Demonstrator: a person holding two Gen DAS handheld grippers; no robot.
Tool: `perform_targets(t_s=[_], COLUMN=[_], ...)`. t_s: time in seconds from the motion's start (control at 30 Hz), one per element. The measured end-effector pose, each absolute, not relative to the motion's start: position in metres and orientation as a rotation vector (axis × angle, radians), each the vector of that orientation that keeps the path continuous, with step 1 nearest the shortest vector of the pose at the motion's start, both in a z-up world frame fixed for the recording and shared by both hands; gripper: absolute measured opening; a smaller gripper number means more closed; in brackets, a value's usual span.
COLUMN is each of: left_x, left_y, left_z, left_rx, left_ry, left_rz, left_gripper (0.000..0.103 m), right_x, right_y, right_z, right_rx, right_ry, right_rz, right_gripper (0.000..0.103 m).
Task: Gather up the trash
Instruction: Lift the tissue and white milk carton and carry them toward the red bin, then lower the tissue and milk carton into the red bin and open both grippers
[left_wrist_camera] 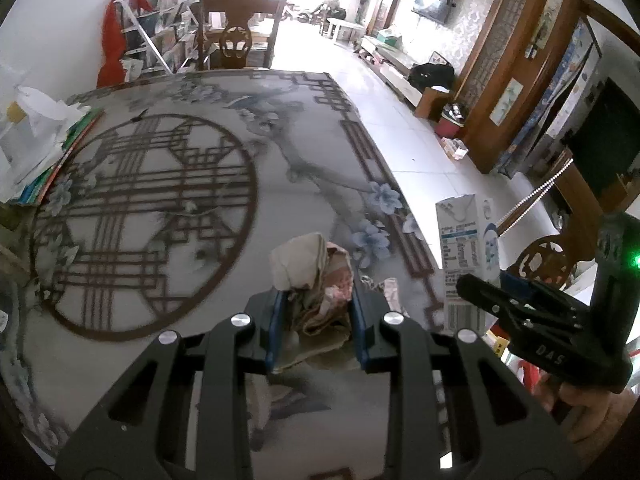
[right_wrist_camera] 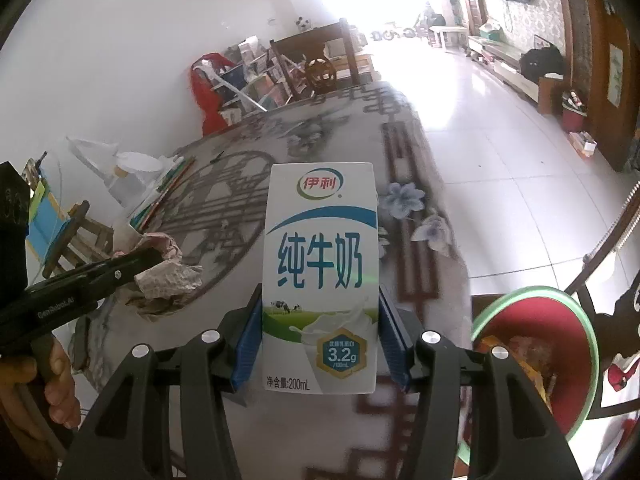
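My left gripper is shut on a crumpled wad of paper, beige and pink, held above the patterned table. From the right wrist view the same wad sticks out of the left gripper at the left. My right gripper is shut on an upright white milk carton with blue lettering. That carton also shows at the right of the left wrist view, held off the table's right edge. A red bin with a green rim holding trash sits low at the right.
A stack of papers and books lies at the table's left edge. Wooden chairs stand at the far end and at the right. White tiled floor stretches right of the table. A person's hand holds the left gripper's handle.
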State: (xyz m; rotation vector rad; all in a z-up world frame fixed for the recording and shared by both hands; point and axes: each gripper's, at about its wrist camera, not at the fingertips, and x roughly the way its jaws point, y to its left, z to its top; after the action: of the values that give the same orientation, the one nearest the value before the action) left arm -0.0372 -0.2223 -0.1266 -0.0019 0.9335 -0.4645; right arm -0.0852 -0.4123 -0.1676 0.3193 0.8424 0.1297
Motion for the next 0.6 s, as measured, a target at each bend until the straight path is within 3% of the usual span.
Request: perform_targets(t_s=[0.6], left_x=[-0.058], left_y=[-0.334], left_z=[-0.118], left_rx=[0.069], left_ry=[0.923], left_rz=[-0.663], left_gripper=[0.027], right_x=[-0.134], right_y=[-0.51], right_z=[-0.168], right_rx=[0.396], right_ry=[0.808], right_rz=[-0.039], right_gripper=[0.05])
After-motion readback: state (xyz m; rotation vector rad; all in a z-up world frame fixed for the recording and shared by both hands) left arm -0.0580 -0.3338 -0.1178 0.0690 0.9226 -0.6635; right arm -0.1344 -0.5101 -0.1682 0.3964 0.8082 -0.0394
